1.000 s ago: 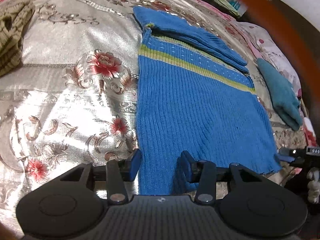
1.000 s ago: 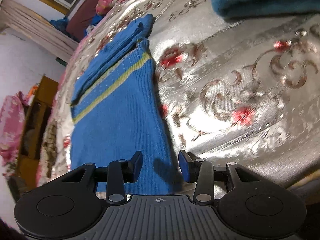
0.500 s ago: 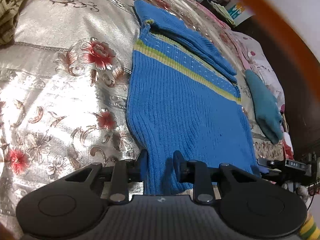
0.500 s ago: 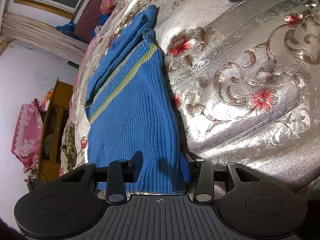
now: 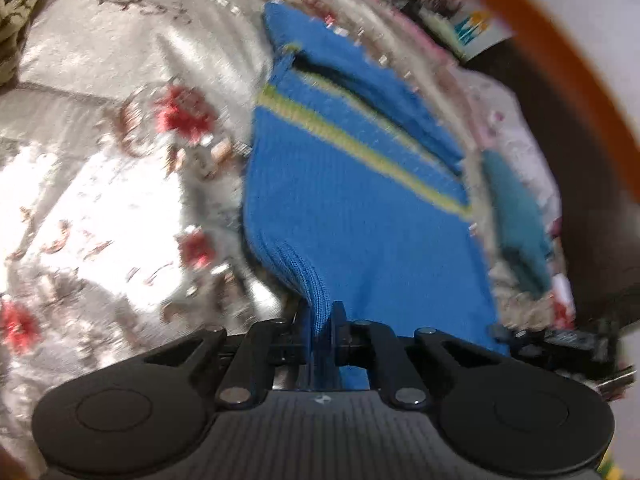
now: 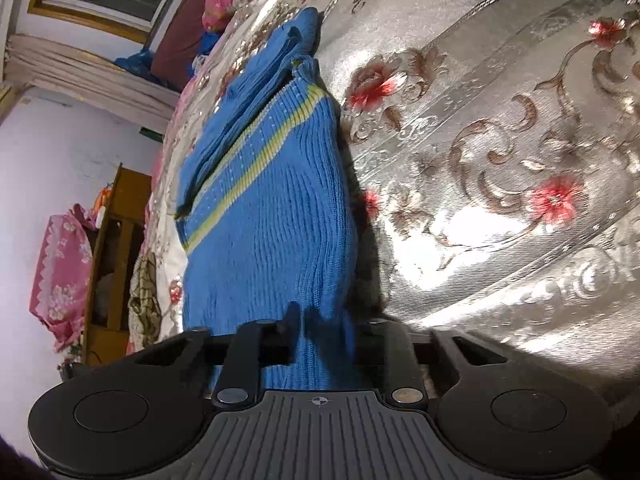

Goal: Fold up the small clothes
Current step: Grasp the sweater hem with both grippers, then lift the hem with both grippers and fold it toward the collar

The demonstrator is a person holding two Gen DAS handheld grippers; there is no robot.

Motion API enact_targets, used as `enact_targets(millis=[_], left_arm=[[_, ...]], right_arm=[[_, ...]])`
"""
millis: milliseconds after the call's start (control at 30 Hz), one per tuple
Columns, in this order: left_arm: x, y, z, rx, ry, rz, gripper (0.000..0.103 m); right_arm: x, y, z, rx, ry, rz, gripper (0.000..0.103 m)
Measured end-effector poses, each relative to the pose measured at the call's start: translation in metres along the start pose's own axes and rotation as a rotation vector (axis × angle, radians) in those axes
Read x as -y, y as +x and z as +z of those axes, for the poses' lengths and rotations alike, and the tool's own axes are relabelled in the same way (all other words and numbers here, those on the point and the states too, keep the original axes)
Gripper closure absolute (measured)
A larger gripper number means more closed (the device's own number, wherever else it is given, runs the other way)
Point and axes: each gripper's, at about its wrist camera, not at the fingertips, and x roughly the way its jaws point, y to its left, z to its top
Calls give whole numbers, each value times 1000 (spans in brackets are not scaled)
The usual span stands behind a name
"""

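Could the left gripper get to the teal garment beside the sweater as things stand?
Probably not straight away. The left gripper is shut on the blue sweater hem, and the teal garment lies beyond the sweater's far edge. It would have to let go first.

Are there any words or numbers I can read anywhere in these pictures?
None can be read.
The white box beyond the blue sweater has blue and yellow marks, too blurred to read.
The right gripper, seen from the left wrist, carries a label, too blurred to read.
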Motion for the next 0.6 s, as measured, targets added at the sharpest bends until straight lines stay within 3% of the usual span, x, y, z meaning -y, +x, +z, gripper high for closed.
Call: enact_targets(millis=[267,433,600], left_arm=[[11,7,20,43,1,-78,89],[9,7,37,88,-44,-159,89],[10,4,55,128,-44,-184,89]], right_arm=[[-13,-4,7,60,9,80,95],[-18,-8,18,124,58,173,95],[-23,-8,32,168,80,212,95]])
